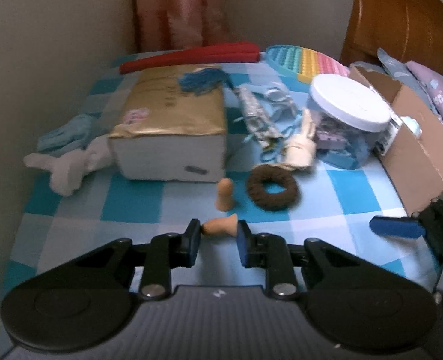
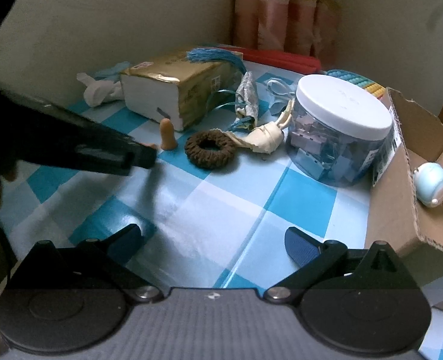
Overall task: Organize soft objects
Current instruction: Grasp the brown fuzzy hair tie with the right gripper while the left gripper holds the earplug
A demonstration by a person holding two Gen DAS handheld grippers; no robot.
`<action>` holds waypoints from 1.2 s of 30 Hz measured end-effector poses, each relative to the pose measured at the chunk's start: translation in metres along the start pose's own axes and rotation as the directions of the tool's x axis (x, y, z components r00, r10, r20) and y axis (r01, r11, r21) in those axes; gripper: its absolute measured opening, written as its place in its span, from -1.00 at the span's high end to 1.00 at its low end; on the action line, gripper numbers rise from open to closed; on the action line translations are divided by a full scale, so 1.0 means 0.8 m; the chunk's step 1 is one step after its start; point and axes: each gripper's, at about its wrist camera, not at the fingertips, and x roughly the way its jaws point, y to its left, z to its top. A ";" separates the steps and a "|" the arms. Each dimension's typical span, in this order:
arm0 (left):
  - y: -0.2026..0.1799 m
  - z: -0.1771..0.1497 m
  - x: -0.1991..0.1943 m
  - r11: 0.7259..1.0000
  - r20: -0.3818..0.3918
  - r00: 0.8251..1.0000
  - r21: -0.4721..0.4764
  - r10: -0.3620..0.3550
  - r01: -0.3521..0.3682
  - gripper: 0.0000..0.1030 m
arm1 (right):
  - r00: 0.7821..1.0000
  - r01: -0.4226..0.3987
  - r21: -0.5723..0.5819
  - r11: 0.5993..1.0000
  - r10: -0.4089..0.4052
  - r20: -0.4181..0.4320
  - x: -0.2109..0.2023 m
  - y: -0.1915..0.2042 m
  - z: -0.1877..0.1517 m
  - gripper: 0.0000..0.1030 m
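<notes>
An orange foam earplug lies sideways between the pads of my left gripper, which is shut on it just above the blue checked cloth. A second earplug stands upright just beyond. To its right lie a brown scrunchie and a cream cloth toy. In the right wrist view the left gripper reaches in from the left. My right gripper hovers open over bare cloth with nothing between its fingers.
A gold tissue pack with a blue tassel sits at the back, a white plush to its left. A white-lidded jar and an open cardboard box holding a pale blue toy stand on the right. A wall runs along the left.
</notes>
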 end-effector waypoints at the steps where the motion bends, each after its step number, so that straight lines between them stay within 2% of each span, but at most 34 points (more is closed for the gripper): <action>1: 0.007 -0.002 -0.001 1.000 -0.004 1.000 -0.005 0.003 -0.003 0.53 | 1.000 0.000 0.000 1.000 0.000 -0.002 0.002 0.000 0.003 -1.00; 8: 0.039 -0.012 -0.005 0.999 -0.009 1.000 -0.047 0.005 -0.006 0.53 | 1.000 0.024 0.016 1.000 -0.024 0.017 0.023 0.003 0.025 -0.93; 21: 0.046 -0.014 -0.006 0.999 0.001 1.000 -0.047 -0.006 0.006 0.53 | 0.999 0.022 -0.023 0.999 -0.021 0.047 0.048 0.012 0.062 -0.38; 26: 0.047 -0.014 -0.006 0.999 0.001 1.000 -0.049 -0.009 0.009 0.53 | 0.998 0.019 -0.021 1.000 -0.018 0.053 0.050 0.014 0.066 -0.12; 28: 0.046 -0.014 -0.006 0.999 0.001 1.000 -0.049 -0.008 0.008 0.53 | 0.998 0.022 -0.020 1.000 -0.021 0.054 0.049 0.015 0.066 0.05; 36: 0.044 -0.016 -0.010 0.999 -0.003 1.000 -0.037 -0.009 0.009 0.53 | 0.997 0.019 -0.025 0.999 -0.018 0.070 0.028 0.016 0.063 0.10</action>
